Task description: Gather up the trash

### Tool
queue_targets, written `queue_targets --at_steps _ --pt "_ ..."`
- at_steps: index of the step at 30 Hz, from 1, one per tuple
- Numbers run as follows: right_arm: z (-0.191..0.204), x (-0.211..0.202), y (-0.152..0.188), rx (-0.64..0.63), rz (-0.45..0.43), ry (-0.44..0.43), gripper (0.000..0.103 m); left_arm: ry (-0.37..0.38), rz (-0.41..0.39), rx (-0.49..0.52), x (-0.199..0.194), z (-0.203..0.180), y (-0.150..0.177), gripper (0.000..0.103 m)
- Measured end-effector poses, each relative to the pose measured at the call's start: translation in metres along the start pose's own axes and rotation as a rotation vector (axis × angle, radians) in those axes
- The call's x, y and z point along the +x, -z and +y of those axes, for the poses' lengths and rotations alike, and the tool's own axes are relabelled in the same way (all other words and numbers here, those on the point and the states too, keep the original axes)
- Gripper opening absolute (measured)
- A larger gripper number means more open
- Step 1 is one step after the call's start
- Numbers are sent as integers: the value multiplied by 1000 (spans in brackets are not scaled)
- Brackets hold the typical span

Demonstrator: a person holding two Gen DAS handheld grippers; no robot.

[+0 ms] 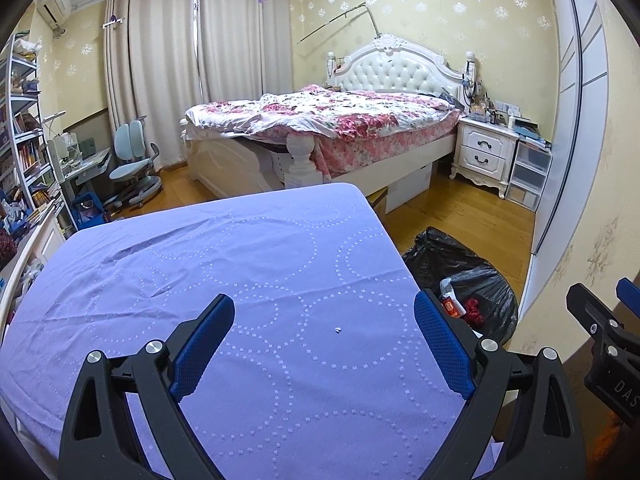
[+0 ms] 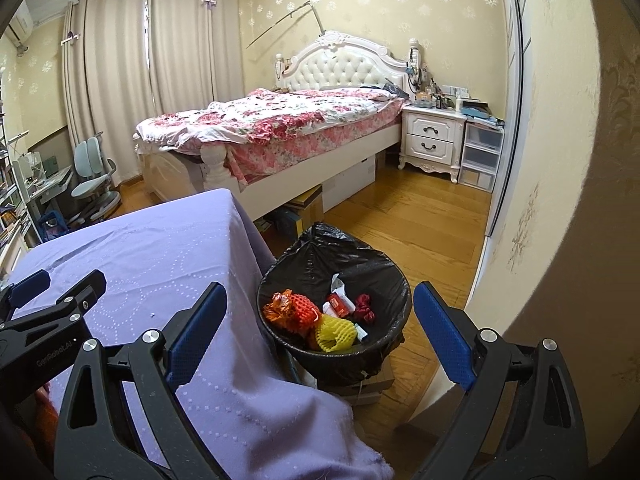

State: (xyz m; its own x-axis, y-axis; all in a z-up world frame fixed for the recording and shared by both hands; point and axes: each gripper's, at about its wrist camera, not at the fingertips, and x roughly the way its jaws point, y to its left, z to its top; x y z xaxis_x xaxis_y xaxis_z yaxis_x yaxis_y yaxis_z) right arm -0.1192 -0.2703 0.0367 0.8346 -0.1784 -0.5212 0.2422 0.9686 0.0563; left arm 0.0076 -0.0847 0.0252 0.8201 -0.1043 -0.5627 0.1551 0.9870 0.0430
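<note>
Task looks nearly finished. Worktop bare except tiny white crumb near right edge. Trash lies in bin beside worktop. Left tool and right tool gape, empty.

Floral bed; drawn curtains; wood floor.

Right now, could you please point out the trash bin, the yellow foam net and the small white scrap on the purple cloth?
trash bin (image 2: 394, 276): right wrist view, black liner at the far rim.
yellow foam net (image 2: 335, 330): right wrist view, its mesh middle.
small white scrap (image 1: 338, 330): left wrist view, the speck itself.
</note>
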Motion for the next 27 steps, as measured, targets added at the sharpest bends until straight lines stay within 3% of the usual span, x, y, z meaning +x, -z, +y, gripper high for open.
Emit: queue_targets --at_steps 27 --pt "-3 -12 0 16 6 -2 92 17 -11 13 -4 -4 7 91"
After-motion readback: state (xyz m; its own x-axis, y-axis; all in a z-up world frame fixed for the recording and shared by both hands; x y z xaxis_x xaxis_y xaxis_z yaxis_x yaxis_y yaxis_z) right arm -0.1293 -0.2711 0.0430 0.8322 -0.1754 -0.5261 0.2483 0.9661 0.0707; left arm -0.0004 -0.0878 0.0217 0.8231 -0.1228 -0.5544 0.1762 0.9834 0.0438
